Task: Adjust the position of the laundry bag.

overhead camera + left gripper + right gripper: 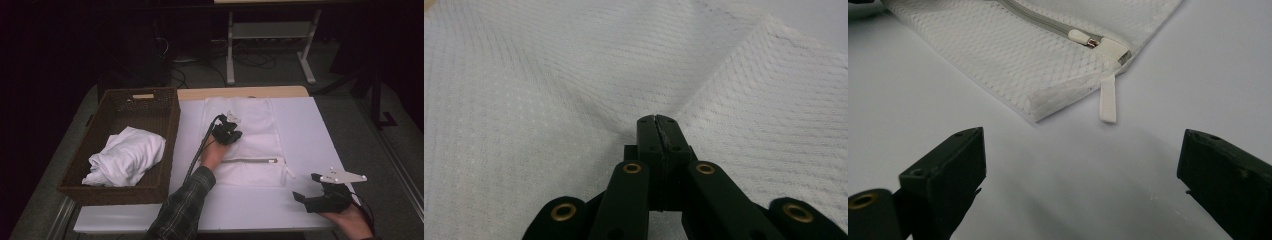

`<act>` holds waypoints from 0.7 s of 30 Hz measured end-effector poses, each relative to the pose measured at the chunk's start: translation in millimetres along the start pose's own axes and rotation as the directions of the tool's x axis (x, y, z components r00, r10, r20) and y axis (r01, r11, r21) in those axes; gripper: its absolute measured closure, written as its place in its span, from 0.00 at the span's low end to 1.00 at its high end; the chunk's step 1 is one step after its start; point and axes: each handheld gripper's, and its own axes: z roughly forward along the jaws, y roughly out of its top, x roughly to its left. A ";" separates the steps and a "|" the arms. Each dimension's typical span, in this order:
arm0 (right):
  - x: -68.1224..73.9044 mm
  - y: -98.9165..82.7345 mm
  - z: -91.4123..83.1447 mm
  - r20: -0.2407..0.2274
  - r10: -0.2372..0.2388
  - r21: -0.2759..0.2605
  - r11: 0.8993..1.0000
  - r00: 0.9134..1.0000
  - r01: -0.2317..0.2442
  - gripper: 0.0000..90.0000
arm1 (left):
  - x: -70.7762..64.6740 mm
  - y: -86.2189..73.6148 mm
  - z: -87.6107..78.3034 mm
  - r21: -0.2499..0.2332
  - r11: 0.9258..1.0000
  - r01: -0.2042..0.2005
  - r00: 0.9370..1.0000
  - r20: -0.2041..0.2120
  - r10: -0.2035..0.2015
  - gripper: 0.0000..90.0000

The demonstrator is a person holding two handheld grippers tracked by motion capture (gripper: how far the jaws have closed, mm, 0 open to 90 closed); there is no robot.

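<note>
Left gripper [659, 122]: jaws pressed together, pinching a thin fold of the mesh bag's top layer; the fabric puckers into creases that run out from the tips. In the high view it sits over the middle of the bag, cable trailing back along the plaid sleeve.
Right gripper [1083, 185]: jaws spread wide, nothing between them; held low over the bare surface at the near right, apart from the bag.
Mesh bag [247, 137]: white, flat on the surface, roughly centred; its near edge faces the person.
Zipper [250, 161]: runs across the bag near its near edge; the pull [1080, 36] sits at the right-hand end, closed as far as can be told.
Tab [1108, 99]: short white strip hanging off the bag's near right corner, lying on the surface just ahead of the right gripper.
Surface [310, 130]: white sheet over a table.
Basket [167, 125]: brown wicker, at the left, just beside the bag's side of the sheet.
Cloth [127, 156]: white, bundled, lying inside the basket.
</note>
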 end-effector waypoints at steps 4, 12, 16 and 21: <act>-0.4 0.0 -0.2 0.001 0.004 -0.003 1.000 1.000 -0.004 0.06 | -0.8 0.3 -0.3 -0.001 1.000 -0.003 1.000 -0.001 0.003 1.00; -1.4 -0.1 -0.4 0.002 0.007 -0.007 1.000 1.000 -0.007 0.06 | -8.3 2.1 1.5 0.002 1.000 -0.006 0.999 0.038 0.006 1.00; -1.4 -0.1 -1.2 0.002 0.005 -0.008 1.000 1.000 -0.005 0.06 | -9.0 2.9 0.7 0.008 1.000 -0.011 1.000 0.017 0.011 1.00; -1.4 -0.3 -1.5 0.002 0.006 -0.009 1.000 1.000 -0.006 0.06 | -2.3 1.3 0.1 0.004 1.000 0.008 1.000 -0.004 -0.008 0.77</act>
